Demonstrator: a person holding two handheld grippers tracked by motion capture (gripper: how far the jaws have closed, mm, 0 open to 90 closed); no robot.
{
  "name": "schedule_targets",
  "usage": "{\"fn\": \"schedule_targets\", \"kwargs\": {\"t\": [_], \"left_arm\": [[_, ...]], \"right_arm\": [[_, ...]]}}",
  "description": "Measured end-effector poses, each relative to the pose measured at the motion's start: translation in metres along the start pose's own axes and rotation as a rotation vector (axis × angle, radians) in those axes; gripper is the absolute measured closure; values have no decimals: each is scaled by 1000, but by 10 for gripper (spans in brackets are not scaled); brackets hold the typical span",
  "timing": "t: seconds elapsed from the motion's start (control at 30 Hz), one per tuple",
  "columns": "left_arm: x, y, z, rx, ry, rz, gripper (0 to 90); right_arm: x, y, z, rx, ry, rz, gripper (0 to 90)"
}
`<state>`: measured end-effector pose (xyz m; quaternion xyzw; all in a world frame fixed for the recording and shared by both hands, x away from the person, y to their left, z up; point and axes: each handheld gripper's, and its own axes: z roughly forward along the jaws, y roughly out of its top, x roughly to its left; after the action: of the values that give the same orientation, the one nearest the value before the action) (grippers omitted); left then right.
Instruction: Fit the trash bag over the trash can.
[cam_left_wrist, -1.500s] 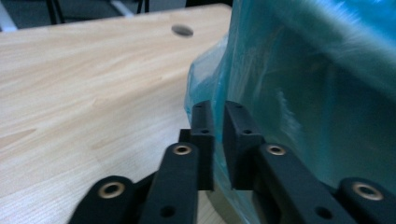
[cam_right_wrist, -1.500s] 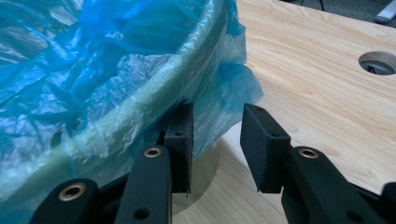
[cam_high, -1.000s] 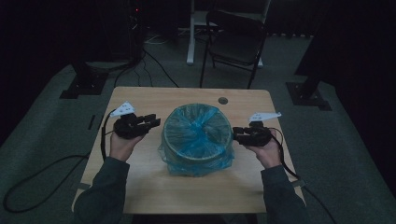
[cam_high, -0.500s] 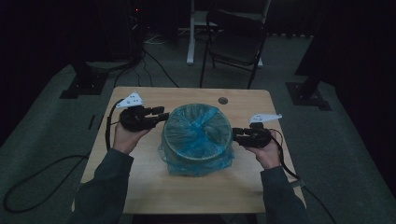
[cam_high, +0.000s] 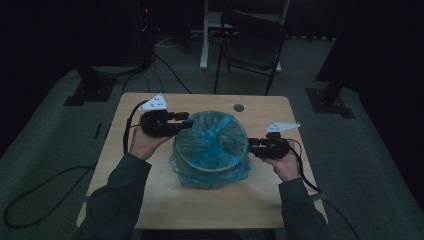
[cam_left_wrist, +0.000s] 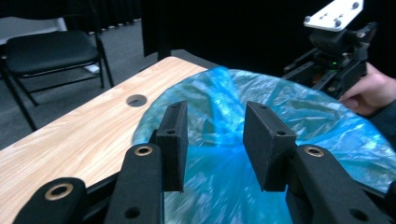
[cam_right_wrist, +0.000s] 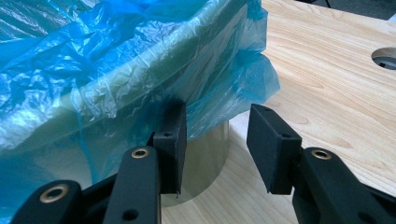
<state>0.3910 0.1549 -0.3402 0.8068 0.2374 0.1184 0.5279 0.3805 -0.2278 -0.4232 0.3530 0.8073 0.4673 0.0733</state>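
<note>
Above the blue bag (cam_left_wrist: 299, 121), the left gripper (cam_high: 181, 121) is held apart, jaws just opened; the right gripper's (cam_right_wrist: 217, 140) jaws are spread beside the bin (cam_right_wrist: 140, 88), seemingly untouched.

**Legible markings: none found**

No text, label, brand, number or sign can be read in any view. The blue plastic bag (cam_high: 212, 145), the bin (cam_right_wrist: 205, 154) under it and the wooden table (cam_high: 200, 210) carry no print. The white plate (cam_left_wrist: 337, 11) on the far gripper shows screw heads alone, no lettering.
</note>
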Motion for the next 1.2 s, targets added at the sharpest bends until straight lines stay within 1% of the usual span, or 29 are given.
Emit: {"fn": "schedule_targets", "kwargs": {"t": [0.2, 0.27, 0.4, 0.5, 0.63, 0.7, 0.8, 0.87, 0.9, 0.93, 0.97, 1.07, 1.2], "left_arm": [[-7, 9, 10, 27, -19, 32, 609], [-8, 11, 13, 31, -26, 38, 609], [-9, 13, 20, 50, -29, 43, 609], [-11, 15, 24, 57, -29, 52, 610], [-12, 18, 27, 57, -29, 55, 640], [-13, 19, 29, 66, -32, 65, 663], [-16, 22, 33, 83, -42, 81, 683], [-16, 22, 33, 83, -42, 81, 687], [-20, 25, 41, 119, -57, 110, 705], [-21, 26, 43, 132, -54, 122, 715], [-23, 26, 46, 142, -48, 131, 725], [-25, 27, 51, 154, -51, 142, 748], [-30, 30, 60, 190, -55, 185, 792]], "right_arm": [[-1, 0, -2, -4, 2, -1, 591], [-1, 0, -3, -7, 1, 2, 594], [-4, -3, -7, -10, -2, 9, 623], [-5, -4, -9, -10, 1, 7, 665], [-4, -5, -12, -9, 26, -2, 732], [-3, -5, -13, -9, 37, -8, 751], [-1, -4, -14, -8, 46, -19, 758], [0, -4, -14, -6, 47, -20, 758], [1, -4, -14, -5, 51, -23, 761], [1, -4, -13, -6, 53, -25, 761], [1, -3, -13, -4, 54, -26, 761], [1, -3, -13, -5, 56, -28, 762], [3, -3, -14, -11, 72, -30, 761]]}}
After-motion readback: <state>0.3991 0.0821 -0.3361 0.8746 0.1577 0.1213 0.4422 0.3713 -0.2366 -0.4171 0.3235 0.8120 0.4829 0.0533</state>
